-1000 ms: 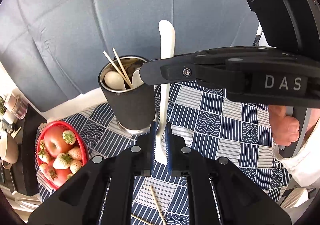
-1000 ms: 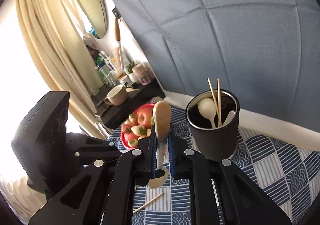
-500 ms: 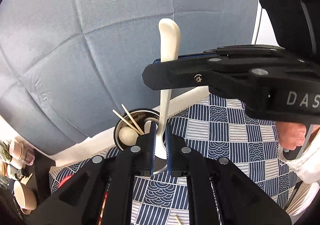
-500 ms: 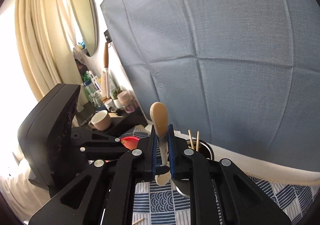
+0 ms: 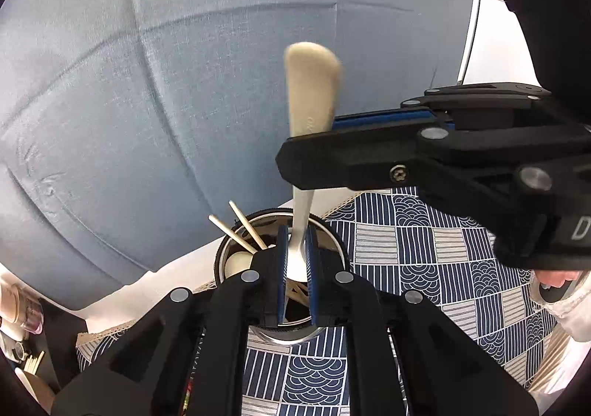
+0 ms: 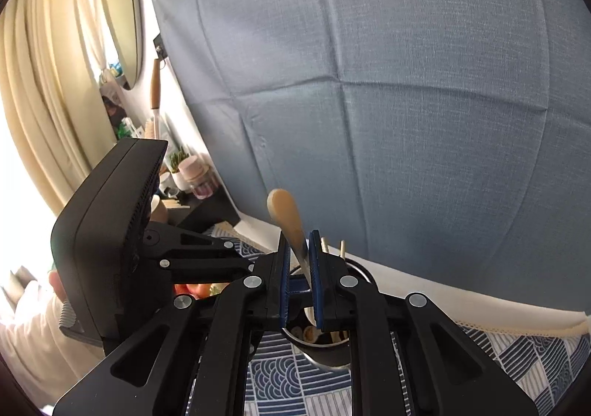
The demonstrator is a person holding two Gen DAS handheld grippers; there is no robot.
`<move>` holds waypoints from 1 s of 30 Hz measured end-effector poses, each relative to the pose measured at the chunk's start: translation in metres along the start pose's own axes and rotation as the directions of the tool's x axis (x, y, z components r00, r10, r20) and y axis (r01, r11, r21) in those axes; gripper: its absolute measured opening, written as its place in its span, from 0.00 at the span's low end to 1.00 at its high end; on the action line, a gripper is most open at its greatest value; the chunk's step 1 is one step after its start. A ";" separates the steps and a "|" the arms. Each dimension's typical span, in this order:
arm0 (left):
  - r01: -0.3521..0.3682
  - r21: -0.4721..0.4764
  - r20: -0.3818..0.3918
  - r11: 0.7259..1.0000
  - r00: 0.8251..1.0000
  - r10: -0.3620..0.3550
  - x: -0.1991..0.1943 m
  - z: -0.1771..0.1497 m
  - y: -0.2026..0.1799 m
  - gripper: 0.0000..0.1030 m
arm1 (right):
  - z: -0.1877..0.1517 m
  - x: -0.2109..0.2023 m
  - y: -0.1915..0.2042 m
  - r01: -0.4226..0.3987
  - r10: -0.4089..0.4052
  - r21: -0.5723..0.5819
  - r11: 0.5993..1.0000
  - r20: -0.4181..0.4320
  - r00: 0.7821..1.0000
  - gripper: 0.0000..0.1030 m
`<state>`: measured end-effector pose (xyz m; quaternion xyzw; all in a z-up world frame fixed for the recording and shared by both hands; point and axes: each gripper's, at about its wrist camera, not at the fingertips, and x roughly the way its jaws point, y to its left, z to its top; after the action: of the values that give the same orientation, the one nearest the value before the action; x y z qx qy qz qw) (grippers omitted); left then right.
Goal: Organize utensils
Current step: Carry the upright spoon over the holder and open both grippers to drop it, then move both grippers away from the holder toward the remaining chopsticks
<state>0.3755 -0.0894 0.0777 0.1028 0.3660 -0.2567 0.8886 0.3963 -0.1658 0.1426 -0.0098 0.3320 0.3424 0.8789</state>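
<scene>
Both claws clamp one spoon (image 5: 312,102): left gripper (image 5: 295,264) near its bowl, right gripper (image 6: 300,268) on the handle; light, stiff, glossy, probably slippery, hanging over the cup (image 5: 334,242)

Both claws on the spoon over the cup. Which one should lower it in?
Right. The right claw pinches the spoon high on its handle, clear above the cup. The left claw grips the bowl end at the cup mouth, so it likely releases first.
</scene>
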 end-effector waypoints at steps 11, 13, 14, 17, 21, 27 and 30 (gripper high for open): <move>-0.066 -0.152 0.005 0.986 0.998 0.068 -0.011 -0.040 0.019 0.94 | -0.012 -0.014 -0.007 0.207 -0.207 0.001 0.978 0.032 0.978 0.83; -0.100 -0.171 -0.008 0.980 0.995 0.100 -0.012 -0.048 0.026 0.94 | -0.016 -0.017 -0.007 0.219 -0.219 0.008 0.976 0.023 0.975 0.83; -0.113 -0.183 -0.017 0.977 0.994 0.112 -0.015 -0.054 0.027 0.94 | -0.019 -0.018 -0.006 0.224 -0.224 0.010 0.974 0.019 0.974 0.83; -0.130 -0.218 -0.036 0.967 0.991 0.125 -0.026 -0.074 0.036 0.94 | -0.027 -0.017 0.000 0.228 -0.228 0.022 0.973 0.005 0.974 0.83; -0.156 -0.244 -0.062 0.957 0.987 0.146 -0.041 -0.100 0.042 0.94 | -0.043 -0.016 0.013 0.224 -0.224 0.022 0.974 -0.018 0.974 0.83; -0.172 -0.241 -0.139 0.955 0.980 0.142 -0.046 -0.136 0.039 0.94 | -0.074 -0.016 0.031 0.237 -0.235 0.031 0.971 -0.068 0.970 0.83; -0.171 -0.236 -0.163 0.957 0.977 0.134 -0.047 -0.151 0.035 0.94 | -0.090 -0.017 0.037 0.250 -0.245 0.043 0.967 -0.094 0.965 0.83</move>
<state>0.2753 0.0139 0.0031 0.0370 0.4500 -0.1312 0.8826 0.3124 -0.1700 0.0905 -0.0423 0.3759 0.2200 0.8992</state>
